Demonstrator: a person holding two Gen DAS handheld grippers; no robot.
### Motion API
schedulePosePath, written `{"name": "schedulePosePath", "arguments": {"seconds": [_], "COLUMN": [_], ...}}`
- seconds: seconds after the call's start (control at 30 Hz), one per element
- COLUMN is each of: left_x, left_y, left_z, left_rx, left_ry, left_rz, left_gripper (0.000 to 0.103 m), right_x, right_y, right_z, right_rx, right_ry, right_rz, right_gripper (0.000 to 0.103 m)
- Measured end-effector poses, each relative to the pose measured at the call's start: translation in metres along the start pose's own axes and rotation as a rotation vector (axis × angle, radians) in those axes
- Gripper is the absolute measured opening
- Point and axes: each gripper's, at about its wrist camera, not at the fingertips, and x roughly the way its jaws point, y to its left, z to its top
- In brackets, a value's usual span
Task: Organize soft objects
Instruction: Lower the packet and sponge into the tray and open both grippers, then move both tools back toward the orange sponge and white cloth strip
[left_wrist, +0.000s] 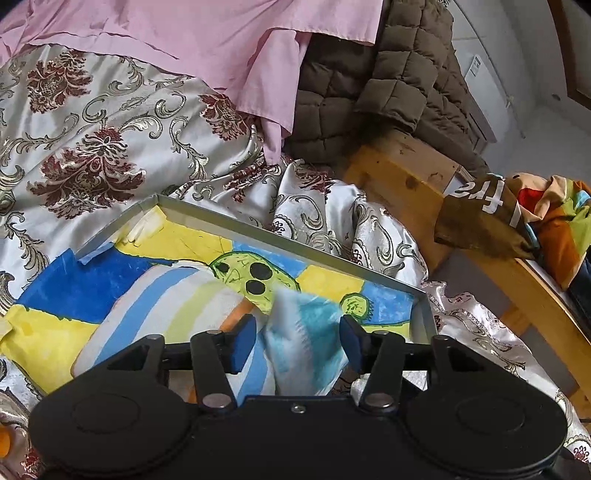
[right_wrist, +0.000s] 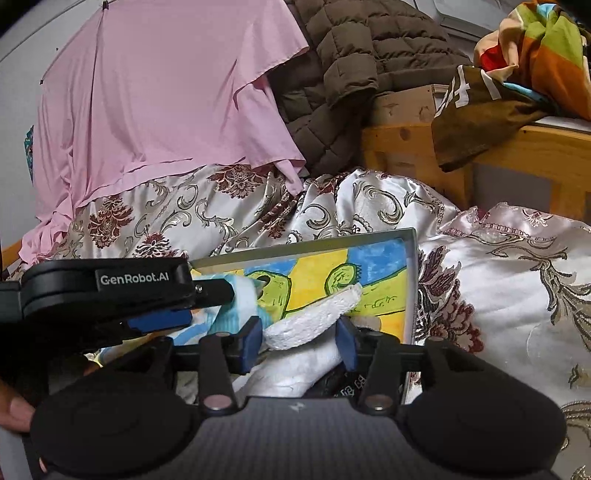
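A shallow metal-rimmed tray (left_wrist: 258, 230) lined with a blue, yellow and green drawing lies on the bed. My left gripper (left_wrist: 297, 343) stands open over it. A light blue and white cloth (left_wrist: 306, 332) hangs loose between its blue pads, and a striped blue, white and yellow cloth (left_wrist: 159, 306) lies in the tray to the left. My right gripper (right_wrist: 300, 339) is open too, with a white sock (right_wrist: 314, 321) lying between its pads, over the tray (right_wrist: 412, 280). In the right wrist view the left gripper (right_wrist: 210, 304) sits just left of it, at the light blue cloth (right_wrist: 236, 306).
A floral satin bedspread (left_wrist: 92, 147) covers the bed. Behind it lie a pink sheet (left_wrist: 207, 44) and a brown quilted jacket (left_wrist: 369, 81). To the right, a wooden frame (left_wrist: 402, 184) carries a brown printed cloth (left_wrist: 476, 218) and a multicoloured cloth (left_wrist: 557, 218). Someone's fingers (right_wrist: 14, 410) show at lower left.
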Motion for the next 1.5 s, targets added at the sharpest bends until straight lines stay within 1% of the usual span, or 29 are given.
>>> {"name": "schedulePosePath", "arguments": {"seconds": [0.2, 0.3, 0.37, 0.5, 0.8, 0.83, 0.97, 1.07, 1.17, 1.33, 1.5], "left_x": [-0.006, -0.009, -0.013, -0.026, -0.081, -0.087, -0.116, -0.139, -0.161, -0.197, -0.225], "left_y": [0.004, 0.004, 0.003, 0.0, -0.005, -0.005, -0.007, -0.012, -0.017, -0.018, -0.021], "left_z": [0.002, 0.003, 0.003, 0.004, 0.009, 0.009, 0.005, -0.002, -0.011, -0.018, -0.023], "left_rx": [-0.02, -0.028, -0.03, -0.021, 0.016, 0.016, 0.015, 0.032, 0.055, 0.018, 0.019], "left_ry": [-0.018, -0.028, -0.034, -0.058, -0.112, -0.114, -0.112, -0.119, -0.132, -0.171, -0.206], "left_rz": [-0.004, -0.002, 0.001, 0.018, 0.063, 0.066, 0.074, 0.08, 0.091, 0.104, 0.132], "left_gripper": [0.056, 0.059, 0.062, 0.069, 0.078, 0.079, 0.083, 0.086, 0.088, 0.092, 0.097], "right_x": [0.0, -0.003, -0.008, -0.021, -0.061, -0.066, -0.088, -0.108, -0.124, -0.148, -0.167], "right_y": [0.0, 0.0, 0.0, 0.003, 0.011, 0.012, 0.017, 0.024, 0.031, 0.043, 0.047], "right_z": [0.0, 0.001, 0.003, 0.008, 0.021, 0.021, 0.023, 0.025, 0.025, 0.027, 0.023], "right_rx": [-0.006, -0.007, -0.007, -0.019, -0.025, -0.027, -0.034, -0.044, -0.04, -0.056, -0.038], "right_ry": [0.001, -0.001, -0.011, -0.038, -0.099, -0.105, -0.125, -0.164, -0.195, -0.235, -0.257], "right_rz": [-0.007, -0.011, -0.014, -0.03, -0.034, -0.035, -0.025, -0.027, -0.04, -0.048, -0.032], "right_gripper": [0.055, 0.062, 0.07, 0.075, 0.089, 0.092, 0.097, 0.103, 0.103, 0.103, 0.103]}}
